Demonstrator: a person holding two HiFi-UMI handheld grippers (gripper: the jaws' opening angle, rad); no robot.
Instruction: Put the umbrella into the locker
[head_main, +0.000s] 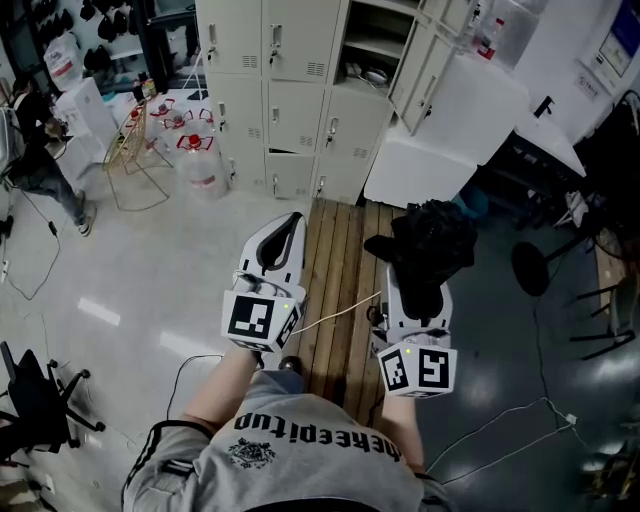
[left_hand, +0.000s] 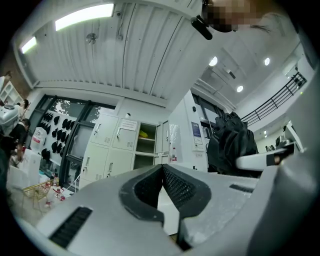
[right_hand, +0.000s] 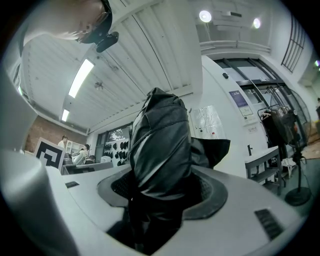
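A folded black umbrella (head_main: 432, 245) stands clamped between the jaws of my right gripper (head_main: 415, 285); in the right gripper view the umbrella (right_hand: 160, 150) fills the gap between the pads and rises above them. My left gripper (head_main: 285, 235) is shut with nothing in it, its ribbed pads (left_hand: 172, 186) meeting at the tips. The cream lockers (head_main: 300, 90) stand ahead across the floor; one upper locker (head_main: 375, 45) is open with its door swung right. The left gripper view shows the same open locker (left_hand: 145, 145) and the umbrella (left_hand: 232, 145) at right.
A wooden plank strip (head_main: 335, 290) runs under both grippers. White doors or panels (head_main: 450, 130) lean at the right of the lockers. A wire rack and water jugs (head_main: 190, 150) stand at left, a fan stand (head_main: 535, 265) at right. A person (head_main: 40, 150) stands far left.
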